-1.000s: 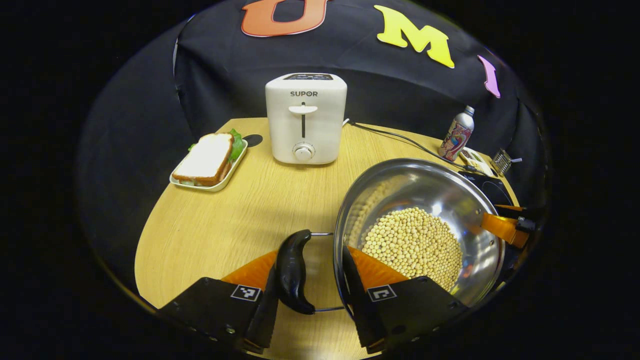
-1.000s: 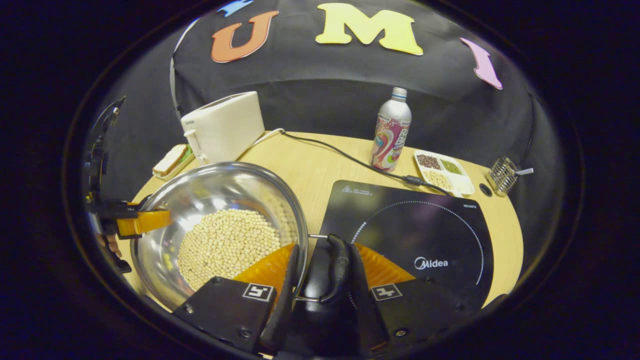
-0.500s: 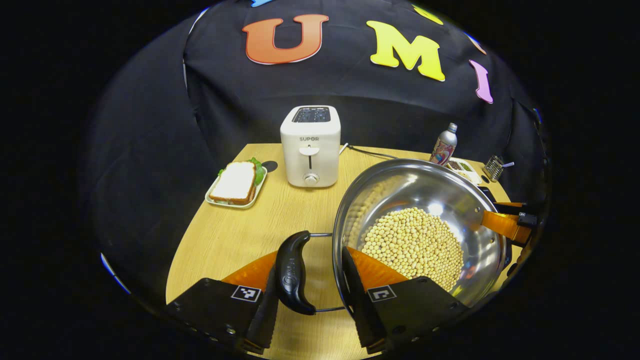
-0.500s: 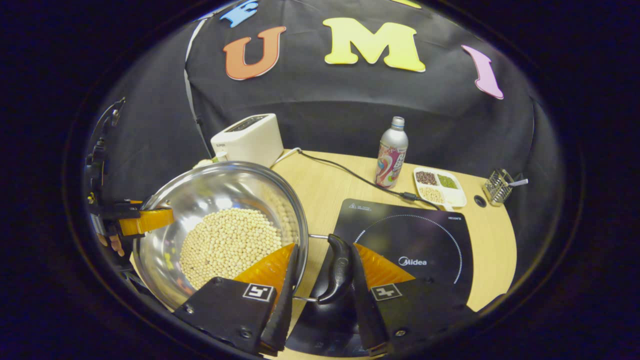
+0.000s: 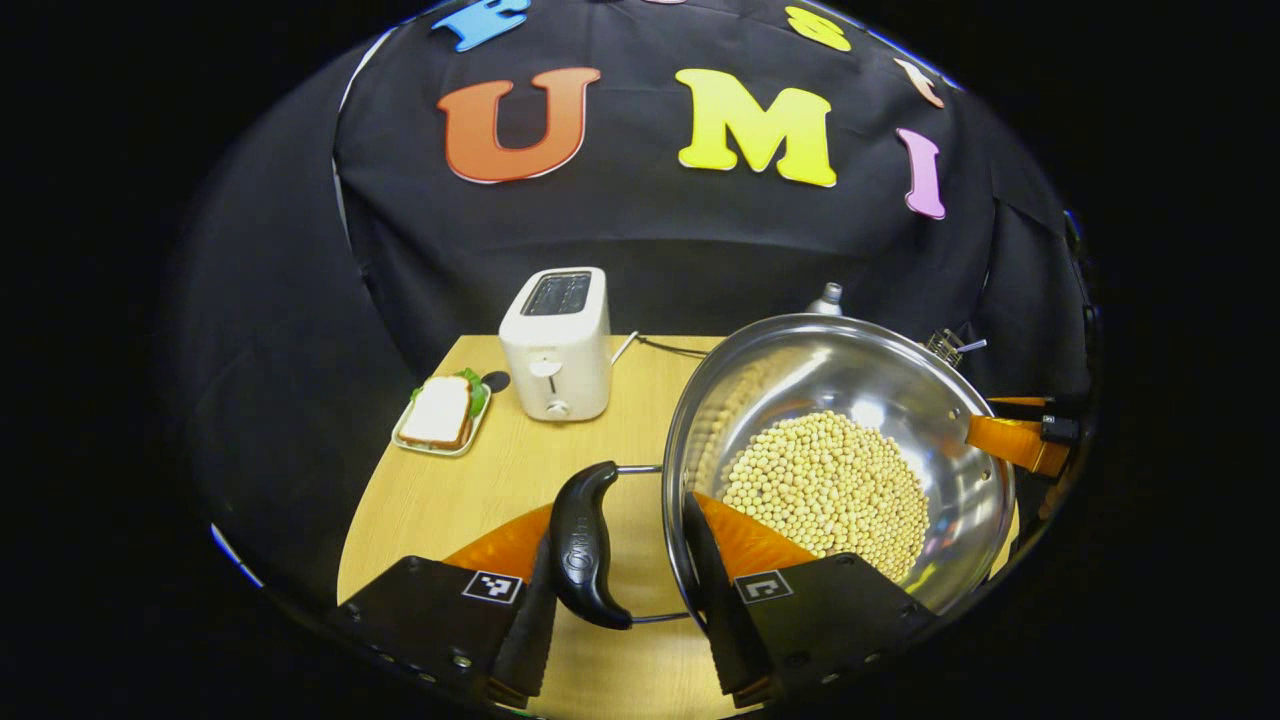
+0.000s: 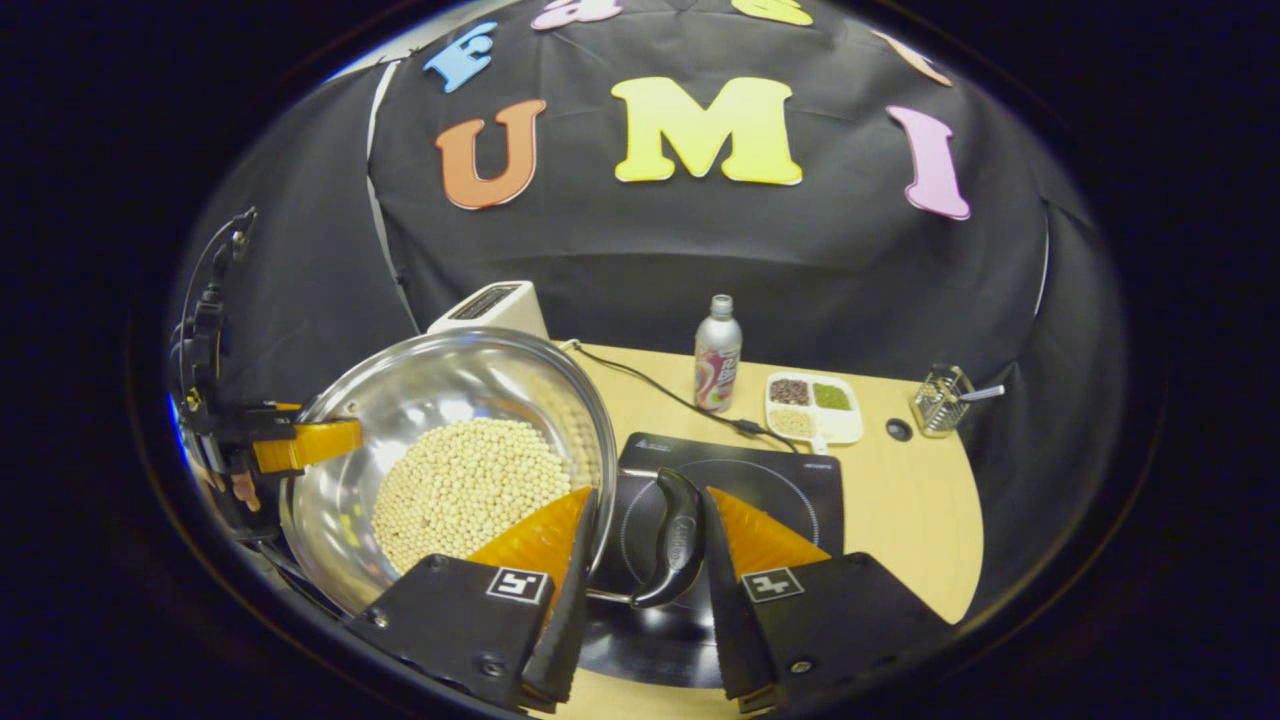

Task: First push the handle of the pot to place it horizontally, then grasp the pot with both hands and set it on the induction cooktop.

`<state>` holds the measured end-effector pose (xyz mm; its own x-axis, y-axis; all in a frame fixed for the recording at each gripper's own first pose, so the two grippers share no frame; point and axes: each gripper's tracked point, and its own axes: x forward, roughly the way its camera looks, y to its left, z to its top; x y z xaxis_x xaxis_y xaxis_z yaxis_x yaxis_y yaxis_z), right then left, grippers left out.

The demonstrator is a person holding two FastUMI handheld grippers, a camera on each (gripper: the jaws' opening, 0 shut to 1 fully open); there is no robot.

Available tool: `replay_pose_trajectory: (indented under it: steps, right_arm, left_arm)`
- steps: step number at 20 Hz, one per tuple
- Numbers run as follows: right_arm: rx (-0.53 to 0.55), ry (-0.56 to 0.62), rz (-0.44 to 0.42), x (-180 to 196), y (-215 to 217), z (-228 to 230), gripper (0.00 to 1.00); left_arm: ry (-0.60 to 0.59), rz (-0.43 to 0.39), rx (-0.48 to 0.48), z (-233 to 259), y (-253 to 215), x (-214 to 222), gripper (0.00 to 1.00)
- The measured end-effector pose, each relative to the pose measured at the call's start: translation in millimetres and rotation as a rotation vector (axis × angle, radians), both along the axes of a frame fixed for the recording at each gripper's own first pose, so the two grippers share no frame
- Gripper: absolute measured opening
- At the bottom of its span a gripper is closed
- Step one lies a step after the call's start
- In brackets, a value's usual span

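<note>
Pot (image 5: 840,450) of beans, centre-right in left gripper view, above tabletop (image 5: 450,500) | left gripper (image 5: 620,600) jaws straddle handle (image 5: 582,545); clamping unclear | right gripper (image 6: 640,600) likewise over cooktop (image 6: 780,480)

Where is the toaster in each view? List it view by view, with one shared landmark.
Left gripper view: toaster stands left of centre, to the left of the pot.
Right gripper view: toaster at upper left, peeking over the pot's far rim.
Shared landmark: the pot of beans.
</note>
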<state>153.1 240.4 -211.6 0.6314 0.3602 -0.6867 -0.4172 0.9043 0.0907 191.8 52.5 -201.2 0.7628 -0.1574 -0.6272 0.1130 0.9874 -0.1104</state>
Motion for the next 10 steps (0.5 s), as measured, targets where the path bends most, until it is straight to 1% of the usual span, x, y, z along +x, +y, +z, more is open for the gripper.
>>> replay_pose_trajectory:
  steps: [1,2,3,4,5,6,7,8,9,10]
  right_arm:
    - [-0.001,-0.006,-0.005,4,-11,5,0.57]
    - [0.003,-0.012,-0.012,8,-22,10,0.54]
    - [0.008,-0.016,-0.022,13,-33,14,0.57]
    - [0.008,-0.021,-0.025,17,-44,17,0.57]
    - [0.014,-0.031,-0.035,22,-55,21,0.54]
    - [0.012,-0.037,-0.038,25,-65,23,0.57]
    - [0.012,-0.044,-0.041,28,-76,25,0.54]
    - [0.012,-0.048,-0.046,32,-86,26,0.57]
    - [0.012,-0.050,-0.052,37,-94,28,0.54]
    - [0.010,-0.052,-0.056,42,-104,28,0.54]
  left_arm:
    - [-0.010,-0.006,0.002,6,-11,2,0.62]
    - [-0.015,-0.012,0.002,12,-23,3,0.62]
    - [-0.019,-0.018,-0.001,15,-33,4,0.62]
    - [-0.023,-0.025,-0.003,20,-45,7,0.62]
    - [-0.025,-0.029,-0.007,24,-56,9,0.62]
    - [-0.034,-0.038,-0.006,28,-66,11,0.62]
    - [-0.039,-0.041,-0.011,31,-76,14,0.62]
    - [-0.044,-0.045,-0.014,34,-87,16,0.62]
    - [-0.049,-0.049,-0.017,36,-98,20,0.62]
    - [-0.048,-0.054,-0.021,37,-108,22,0.62]
